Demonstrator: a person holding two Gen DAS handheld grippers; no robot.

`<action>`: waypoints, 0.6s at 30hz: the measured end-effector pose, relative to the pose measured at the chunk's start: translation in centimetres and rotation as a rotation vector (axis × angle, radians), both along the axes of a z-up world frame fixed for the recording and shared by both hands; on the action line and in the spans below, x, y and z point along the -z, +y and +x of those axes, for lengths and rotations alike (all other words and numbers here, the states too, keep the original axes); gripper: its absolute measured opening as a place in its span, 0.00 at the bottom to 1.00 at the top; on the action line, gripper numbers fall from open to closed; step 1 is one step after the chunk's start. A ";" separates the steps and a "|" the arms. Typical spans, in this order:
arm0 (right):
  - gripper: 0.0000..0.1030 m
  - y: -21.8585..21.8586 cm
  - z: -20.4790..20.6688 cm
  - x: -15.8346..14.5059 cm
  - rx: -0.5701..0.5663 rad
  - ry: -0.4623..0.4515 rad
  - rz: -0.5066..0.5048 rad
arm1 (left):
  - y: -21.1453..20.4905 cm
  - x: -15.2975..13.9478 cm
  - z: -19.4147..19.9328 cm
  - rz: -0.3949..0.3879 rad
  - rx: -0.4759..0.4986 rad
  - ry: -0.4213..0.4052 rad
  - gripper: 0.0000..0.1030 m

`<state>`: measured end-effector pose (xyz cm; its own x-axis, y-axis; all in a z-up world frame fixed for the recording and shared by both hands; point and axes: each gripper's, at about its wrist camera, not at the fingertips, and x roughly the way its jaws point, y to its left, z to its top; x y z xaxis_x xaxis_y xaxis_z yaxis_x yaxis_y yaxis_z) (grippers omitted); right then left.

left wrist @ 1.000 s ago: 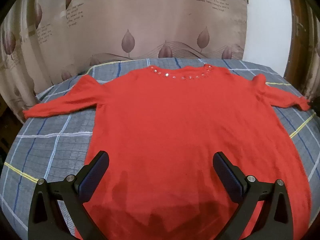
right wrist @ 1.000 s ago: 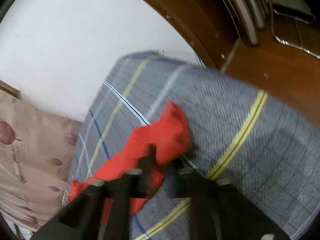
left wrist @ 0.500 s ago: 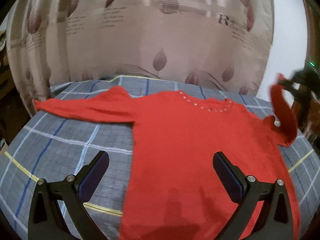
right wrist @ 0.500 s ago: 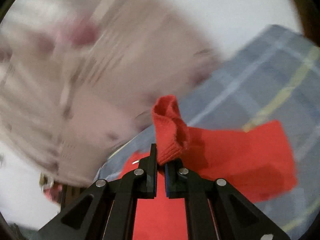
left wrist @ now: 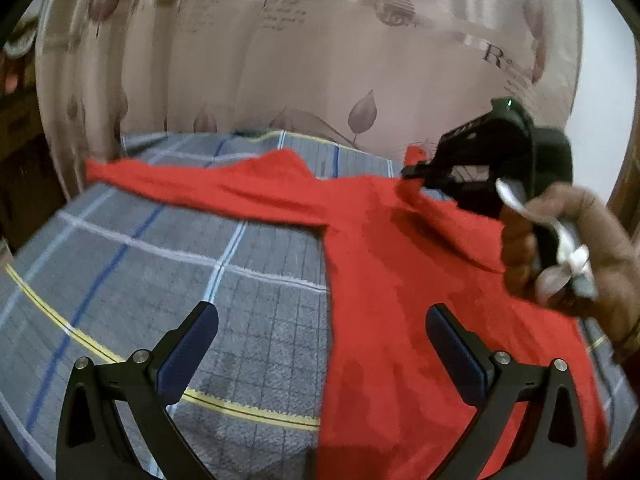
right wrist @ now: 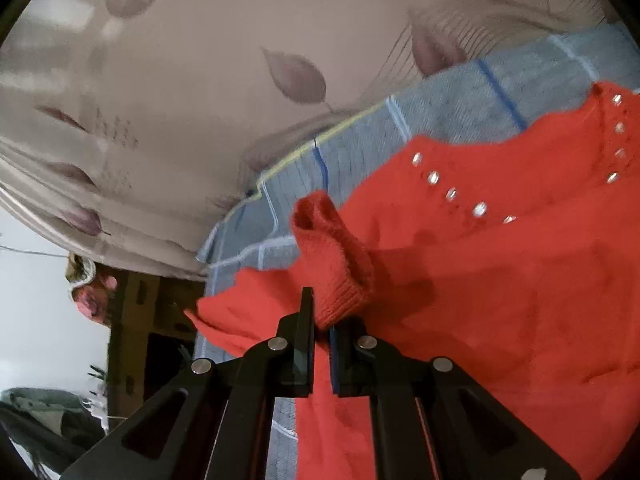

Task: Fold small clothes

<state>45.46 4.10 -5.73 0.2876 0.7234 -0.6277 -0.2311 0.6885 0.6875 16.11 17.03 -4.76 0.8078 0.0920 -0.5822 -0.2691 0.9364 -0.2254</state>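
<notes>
Sweater (left wrist: 392, 288), red, lies flat on the plaid bedspread (left wrist: 160, 272), one sleeve (left wrist: 192, 184) stretched out to the side. The right gripper (right wrist: 322, 332) has its fingers clamped on the other sleeve's cuff (right wrist: 332, 256), lifted over the sweater's chest near the studded neckline (right wrist: 460, 196). The left gripper (left wrist: 320, 352) hovers with fingers spread wide, empty, above the hem, which is probably beneath it though blurred. A leaf-print curtain (left wrist: 320, 60) hangs behind.

Left hand-held gripper (left wrist: 322, 344) spread wide, right hand-held gripper (right wrist: 321, 330) pinched closed, held aloft
</notes>
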 end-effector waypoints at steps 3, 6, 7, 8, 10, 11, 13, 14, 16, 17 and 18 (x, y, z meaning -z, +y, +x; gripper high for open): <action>0.07 1.3 -0.2 1.3 -0.031 0.010 -0.041 | 1.2 0.5 -0.1 -0.079 -0.017 -0.002 1.00; 0.12 1.7 -0.8 2.1 -0.087 0.011 -0.078 | 2.3 0.9 -0.1 -0.152 -0.028 0.005 1.00; 0.15 2.3 -1.0 2.4 -0.122 0.012 -0.096 | 2.7 1.0 -0.1 -0.180 -0.033 0.006 1.00; 0.28 2.6 -1.1 2.6 -0.157 0.014 -0.094 | 3.3 1.2 -0.1 -0.211 -0.036 0.011 1.00; 0.50 3.2 -1.6 2.6 -0.236 0.003 -0.035 | 4.5 1.1 0.1 -0.243 -0.043 0.024 1.00; 0.54 3.1 -1.9 2.2 -0.246 -0.024 -0.022 | 5.1 0.8 0.2 -0.242 -0.051 0.029 1.00; 0.55 2.2 -2.5 0.7 -0.241 -0.108 -0.013 | 6.4 -0.1 0.1 -0.246 -0.053 0.017 1.00; 0.55 1.6 -2.9 0.1 -0.253 -0.131 0.018 | 7.7 -0.9 0.1 -0.255 -0.046 -0.002 1.00; 0.57 0.2 -4.3 -0.7 -0.284 -0.163 0.067 | 10.0 -2.0 0.2 -0.276 -0.016 -0.023 1.00; 0.61 -0.3 -5.2 -0.9 -0.299 -0.184 0.057 | 11.8 -2.4 0.7 -0.284 -0.010 -0.025 1.00; 0.68 -0.8 -6.3 -0.8 -0.316 -0.209 0.032 | 13.0 -2.6 1.0 -0.275 -0.023 -0.022 1.00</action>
<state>39.11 3.29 -4.92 0.1668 0.8150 -0.5550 -0.5659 0.5400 0.6230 17.08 30.00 -2.13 0.8199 -0.0487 -0.5704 -0.2820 0.8328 -0.4764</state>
